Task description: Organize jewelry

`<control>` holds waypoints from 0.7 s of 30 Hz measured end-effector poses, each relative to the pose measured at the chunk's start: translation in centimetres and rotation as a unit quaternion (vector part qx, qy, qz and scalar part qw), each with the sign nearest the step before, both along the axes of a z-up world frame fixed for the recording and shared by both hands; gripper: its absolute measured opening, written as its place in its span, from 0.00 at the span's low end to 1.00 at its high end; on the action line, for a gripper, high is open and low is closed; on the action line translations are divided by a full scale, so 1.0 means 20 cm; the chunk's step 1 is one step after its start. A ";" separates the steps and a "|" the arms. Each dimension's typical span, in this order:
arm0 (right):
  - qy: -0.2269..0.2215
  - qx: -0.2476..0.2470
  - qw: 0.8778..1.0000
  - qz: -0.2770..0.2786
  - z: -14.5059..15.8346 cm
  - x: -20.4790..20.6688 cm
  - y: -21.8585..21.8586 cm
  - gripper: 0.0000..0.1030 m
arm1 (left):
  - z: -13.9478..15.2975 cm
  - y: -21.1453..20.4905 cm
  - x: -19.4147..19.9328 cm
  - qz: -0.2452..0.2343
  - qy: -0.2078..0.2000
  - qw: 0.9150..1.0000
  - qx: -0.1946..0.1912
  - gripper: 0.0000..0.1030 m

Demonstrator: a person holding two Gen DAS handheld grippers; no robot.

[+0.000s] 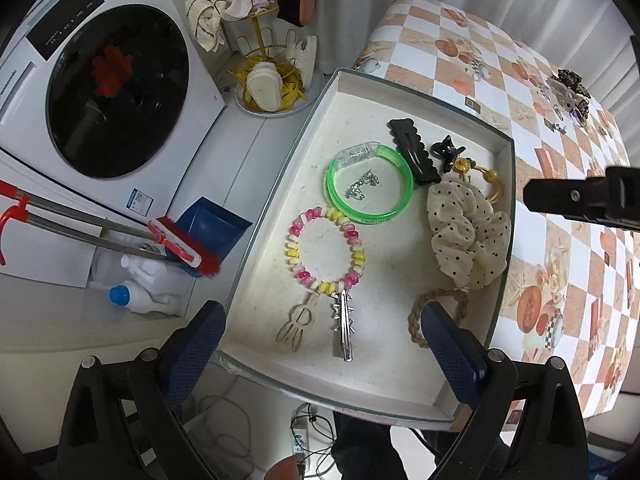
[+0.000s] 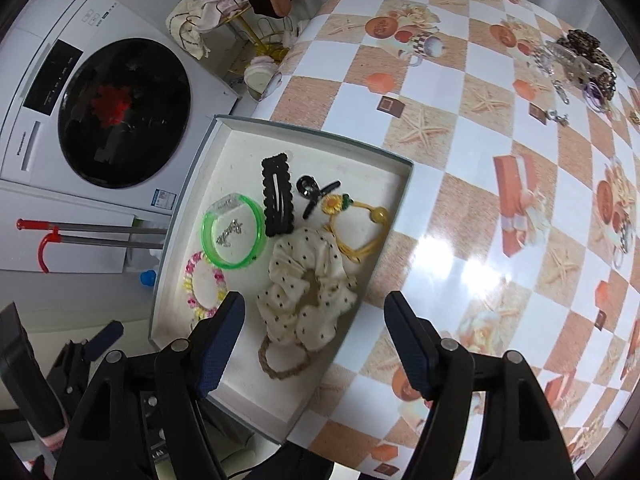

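Observation:
A white tray (image 1: 509, 240) at the table's left edge holds a green bangle (image 1: 405, 184), a pink and yellow coil bracelet (image 1: 294, 240), a silver clip (image 1: 345, 328), a wooden rabbit clip (image 1: 298, 324), a black snap clip (image 1: 412, 148) and a dotted cream scrunchie (image 1: 468, 236). My left gripper (image 1: 324, 320) hangs open above the silver clip, holding nothing. Above the scrunchie (image 2: 304, 292) and the tray's right wall (image 2: 400, 208), my right gripper (image 2: 316, 308) is open and grips nothing. A pile of loose jewellery (image 2: 580, 64) lies far right on the checked tablecloth.
A white washing machine (image 1: 104, 92) stands left of the table. On the floor beside it are a red broom (image 1: 188, 248), a blue dustpan (image 1: 212, 228) and a white bottle (image 1: 148, 296). A gold rack (image 1: 256, 20) with cloths stands behind.

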State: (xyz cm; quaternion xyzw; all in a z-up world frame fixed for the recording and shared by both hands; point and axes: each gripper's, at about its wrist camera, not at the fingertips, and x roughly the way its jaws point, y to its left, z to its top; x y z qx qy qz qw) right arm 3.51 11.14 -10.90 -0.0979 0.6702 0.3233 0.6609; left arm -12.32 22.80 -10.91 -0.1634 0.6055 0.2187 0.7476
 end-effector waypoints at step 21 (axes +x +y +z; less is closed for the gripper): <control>-0.098 -0.027 0.995 0.020 0.33 -0.12 -0.09 0.84 | 0.36 -0.05 0.02 -0.028 -0.035 0.999 0.020 0.99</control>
